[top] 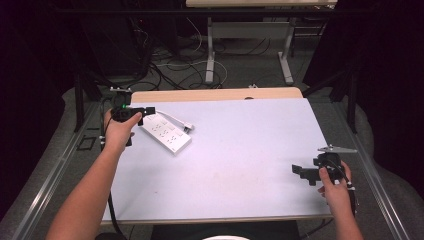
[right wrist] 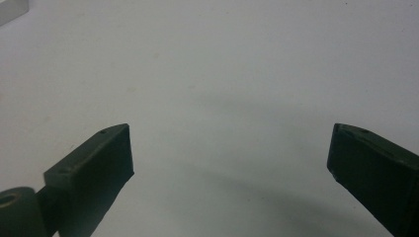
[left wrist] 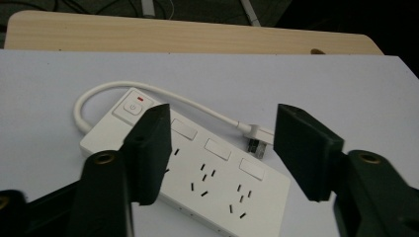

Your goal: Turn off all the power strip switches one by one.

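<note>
Both of my grippers are spread wide with nothing between the jaws. I hold the left gripper [top: 148, 111] at the far left of the table [top: 240, 165], its 2 black jaws hanging just over the near end of the white power strip [top: 165, 131] without gripping it. Looking along that gripper [left wrist: 222, 148], I see the strip [left wrist: 197, 173] lying flat on the pale table surface [left wrist: 346, 84], slanted across the view, with its power button [left wrist: 132, 107] and a small red mark at the far end and 3 groups of sockets along its top. Its short white cord [left wrist: 148, 94] loops out from the button end, curves behind the strip and ends in a plug [left wrist: 259, 143] lying flat on the table just beside the strip's far edge. My left hand [top: 119, 131] is wrapped around the gripper body.

I keep the right gripper [top: 299, 171] near the table's right front corner, well apart from the strip, in my right hand [top: 336, 189]. Along its own jaws [right wrist: 230, 153] I see bare table [right wrist: 222, 74] beneath the gap.
</note>
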Motion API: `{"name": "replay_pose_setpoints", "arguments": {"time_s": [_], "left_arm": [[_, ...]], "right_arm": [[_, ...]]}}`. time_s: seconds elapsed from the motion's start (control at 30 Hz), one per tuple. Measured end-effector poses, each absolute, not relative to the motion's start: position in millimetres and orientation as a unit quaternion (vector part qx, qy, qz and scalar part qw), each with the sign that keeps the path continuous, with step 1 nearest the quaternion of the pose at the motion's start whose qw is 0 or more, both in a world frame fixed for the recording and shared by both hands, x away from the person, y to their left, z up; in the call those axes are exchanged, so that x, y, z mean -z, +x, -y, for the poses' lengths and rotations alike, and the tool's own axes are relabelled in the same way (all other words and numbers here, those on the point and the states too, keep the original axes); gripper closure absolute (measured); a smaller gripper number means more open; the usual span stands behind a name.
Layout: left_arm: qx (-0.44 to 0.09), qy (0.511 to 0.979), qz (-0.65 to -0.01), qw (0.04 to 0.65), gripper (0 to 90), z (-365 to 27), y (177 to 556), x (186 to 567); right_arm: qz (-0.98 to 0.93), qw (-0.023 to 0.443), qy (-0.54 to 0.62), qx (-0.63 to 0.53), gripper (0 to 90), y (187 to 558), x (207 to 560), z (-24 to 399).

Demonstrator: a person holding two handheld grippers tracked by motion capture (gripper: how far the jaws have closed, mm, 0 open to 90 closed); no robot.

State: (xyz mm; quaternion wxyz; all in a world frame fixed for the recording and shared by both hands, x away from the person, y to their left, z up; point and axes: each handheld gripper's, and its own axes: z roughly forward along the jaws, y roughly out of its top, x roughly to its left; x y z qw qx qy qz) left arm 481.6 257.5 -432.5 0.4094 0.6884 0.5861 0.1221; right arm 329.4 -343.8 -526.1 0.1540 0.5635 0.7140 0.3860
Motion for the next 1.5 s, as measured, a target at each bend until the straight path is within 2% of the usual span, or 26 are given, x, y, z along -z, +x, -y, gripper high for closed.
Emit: {"name": "replay_pose_setpoints", "arguments": {"time_s": [0.3, 0.53, 0.73, 1.1, 1.37, 1.5], "left_arm": [[-0.115, 0.669, -0.599, 0.426, 56.2, -258, 495, 432], [-0.098, 0.685, -0.601, 0.399, 66.7, -257, 509, 434], [-0.088, 0.676, -0.622, 0.386, 72.9, -255, 520, 440], [-0.081, 0.665, -0.641, 0.376, 89.5, -258, 535, 454], [-0.091, 0.653, -0.650, 0.377, 90.0, -263, 546, 468], [-0.074, 0.648, -0.661, 0.370, 90.0, -264, 551, 473]], "right_arm": [[-0.715, 0.153, 0.564, -0.385, 3.2, 329, 527, 341], [-0.716, 0.152, 0.563, -0.384, 3.2, 329, 528, 341], [-0.716, 0.152, 0.563, -0.384, 3.2, 329, 528, 341], [-0.718, 0.150, 0.563, -0.382, 3.2, 330, 530, 338], [-0.718, 0.148, 0.563, -0.381, 3.2, 331, 532, 338], [-0.721, 0.147, 0.561, -0.380, 3.2, 331, 533, 338]]}}
